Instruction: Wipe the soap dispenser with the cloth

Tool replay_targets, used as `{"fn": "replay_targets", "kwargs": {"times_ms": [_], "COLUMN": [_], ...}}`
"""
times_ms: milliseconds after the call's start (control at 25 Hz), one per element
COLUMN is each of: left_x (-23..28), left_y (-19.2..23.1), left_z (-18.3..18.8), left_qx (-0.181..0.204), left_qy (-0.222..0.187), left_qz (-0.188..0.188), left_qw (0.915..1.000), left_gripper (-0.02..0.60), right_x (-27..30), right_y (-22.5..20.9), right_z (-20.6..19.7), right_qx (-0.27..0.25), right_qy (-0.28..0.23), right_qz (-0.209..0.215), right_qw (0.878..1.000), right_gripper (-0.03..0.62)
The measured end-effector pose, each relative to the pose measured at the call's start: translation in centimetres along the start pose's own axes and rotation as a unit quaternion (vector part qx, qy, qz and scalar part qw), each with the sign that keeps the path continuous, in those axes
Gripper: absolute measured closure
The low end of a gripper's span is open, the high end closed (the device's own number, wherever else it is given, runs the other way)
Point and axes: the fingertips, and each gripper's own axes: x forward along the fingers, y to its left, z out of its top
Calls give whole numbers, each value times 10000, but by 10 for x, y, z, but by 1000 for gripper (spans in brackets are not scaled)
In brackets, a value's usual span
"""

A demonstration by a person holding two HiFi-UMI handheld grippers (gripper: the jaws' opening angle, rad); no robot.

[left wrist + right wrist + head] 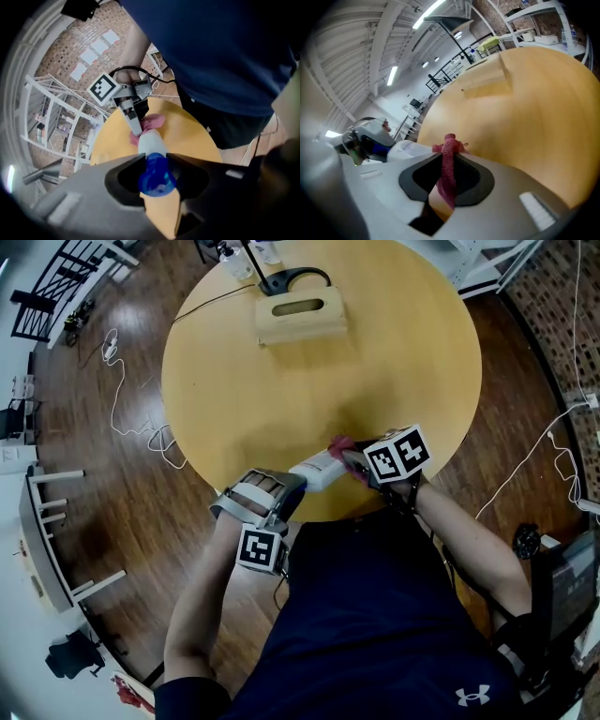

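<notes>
soap dispenser, white with blue top, pinched by left gripper; pink cloth pinched by right gripper

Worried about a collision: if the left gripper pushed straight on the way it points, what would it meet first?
The soap dispenser held in the left gripper leads; its far end would push into the pink cloth in the right gripper, though depth is unclear.
</notes>
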Motion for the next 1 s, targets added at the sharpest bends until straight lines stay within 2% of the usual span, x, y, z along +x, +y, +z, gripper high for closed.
{"fn": "replay_targets", "kwargs": {"times_ms": [120, 240, 360, 480, 600, 720, 800, 920, 1000], "left_x": [3, 3, 4, 4, 2, 2, 3, 3, 4], "left_y": [-2, 0, 1, -3, -7, -9, -8, -6, -7], "left_z": [-4, -3, 0, -2, -5, -8, -12, -14, -16], "left_qx": [458, 772, 1079, 1318, 1541, 1560, 1446, 1367, 1317], "left_qy": [95, 164, 207, 244, 279, 264, 265, 323, 352], "left_qz": [147, 287, 488, 616, 696, 714, 704, 744, 744], "left_qw": [9988, 9965, 9927, 9891, 9852, 9848, 9866, 9873, 9879], "left_gripper": [445, 445, 445, 443, 443, 443, 443, 443, 443], "right_x": [-6, -9, -6, 2, 9, 8, 5, 4, 8], "right_y": [71, 106, 82, 27, -15, -26, 0, 64, 89], "right_z": [16, 19, 9, -7, -24, -27, -16, 2, 8], "right_qx": [-425, -765, -514, -39, 426, 565, 296, -314, -689], "right_qy": [-287, -400, -440, -388, -291, -246, -310, -435, -472], "right_qz": [751, 1048, 862, 325, 13, -196, -17, 632, 856], "right_qw": [9959, 9907, 9940, 9987, 9987, 9979, 9991, 9966, 9928], "right_gripper": [523, 523, 523, 525, 523, 523, 523, 523, 523]}}
